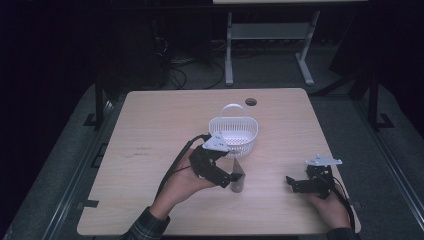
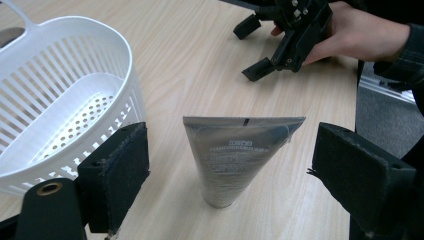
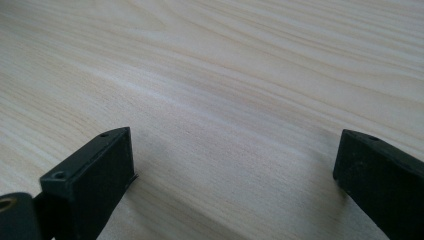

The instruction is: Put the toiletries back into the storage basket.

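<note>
At the centre of the high view, the left gripper (image 1: pixel 231 176) sits low over the wooden worktop (image 1: pixel 150 130), its jaws spread either side of a grey tube (image 1: pixel 238 176) that stands on its cap just below a white basket (image 1: pixel 233 134); at the lower right of the frame the right gripper (image 1: pixel 292 183) rests near the worktop edge, well apart from the tube, jaws parted and holding nothing. In the left gripper view, the tube (image 2: pixel 235 160) stands upright at centre frame with its flat crimped end on top, clear gaps between it and both black jaws, so nothing is gripped; the basket (image 2: pixel 65 95) fills the upper left, just beside the left jaw, and the right gripper (image 2: pixel 250 50) shows at the upper right in a hand (image 2: pixel 360 32). In the right gripper view, the two jaws stand wide at the lower corners over bare wood.
</note>
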The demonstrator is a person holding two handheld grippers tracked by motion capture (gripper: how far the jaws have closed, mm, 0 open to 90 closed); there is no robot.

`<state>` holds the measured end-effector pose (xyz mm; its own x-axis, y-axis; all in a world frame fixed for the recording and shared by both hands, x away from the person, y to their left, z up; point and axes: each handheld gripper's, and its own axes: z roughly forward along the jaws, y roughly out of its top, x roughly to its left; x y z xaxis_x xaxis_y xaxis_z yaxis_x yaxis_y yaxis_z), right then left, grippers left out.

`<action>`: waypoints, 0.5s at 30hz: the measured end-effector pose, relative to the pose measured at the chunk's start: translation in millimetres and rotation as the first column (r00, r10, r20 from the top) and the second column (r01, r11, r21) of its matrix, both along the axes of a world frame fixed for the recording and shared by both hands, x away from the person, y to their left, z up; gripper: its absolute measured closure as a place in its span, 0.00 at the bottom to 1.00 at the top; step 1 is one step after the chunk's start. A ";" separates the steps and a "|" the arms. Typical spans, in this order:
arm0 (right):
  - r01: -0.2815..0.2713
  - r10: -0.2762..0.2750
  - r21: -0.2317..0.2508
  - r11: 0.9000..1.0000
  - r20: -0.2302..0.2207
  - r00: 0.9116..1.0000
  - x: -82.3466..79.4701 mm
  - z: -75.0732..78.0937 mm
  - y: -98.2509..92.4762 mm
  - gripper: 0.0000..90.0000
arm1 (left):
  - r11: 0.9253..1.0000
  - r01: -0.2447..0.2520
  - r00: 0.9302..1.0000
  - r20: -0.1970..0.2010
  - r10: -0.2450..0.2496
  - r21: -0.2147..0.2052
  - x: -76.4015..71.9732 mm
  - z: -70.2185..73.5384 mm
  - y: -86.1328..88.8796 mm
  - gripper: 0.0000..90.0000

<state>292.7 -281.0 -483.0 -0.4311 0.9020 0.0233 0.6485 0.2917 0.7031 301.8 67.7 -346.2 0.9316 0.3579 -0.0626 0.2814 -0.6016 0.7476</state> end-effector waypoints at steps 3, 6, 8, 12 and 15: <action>0.000 0.000 -0.001 1.000 0.000 1.000 0.0 0.0 -0.1 0.03 | 1.000 -0.008 1.000 0.001 0.008 0.008 1.3 1.0 -3.3 0.15; 0.000 0.000 -0.001 1.000 0.000 1.000 0.0 0.1 -0.1 0.03 | 1.000 -0.004 1.000 -0.005 0.004 0.017 2.9 2.3 -7.6 0.15; 0.001 -0.001 -0.001 1.000 0.001 1.000 0.0 0.0 0.0 0.03 | 0.999 0.003 1.000 -0.007 -0.003 0.033 4.4 2.2 -12.6 0.15; 0.000 0.000 -0.001 1.000 0.001 1.000 0.0 -0.1 -0.1 0.03 | 0.998 0.015 1.000 -0.010 -0.015 0.053 7.0 1.2 -18.3 0.15; 0.000 0.000 -0.001 1.000 0.002 1.000 0.0 -0.1 -0.1 0.03 | 0.997 0.024 1.000 -0.014 -0.023 0.068 7.4 0.1 -23.2 0.15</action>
<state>292.7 -281.1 -483.1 -0.4313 0.9020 0.0217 0.6474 0.2926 0.7038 309.2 44.6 -346.2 0.9390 0.3401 -0.0513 0.2764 -0.6574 0.7010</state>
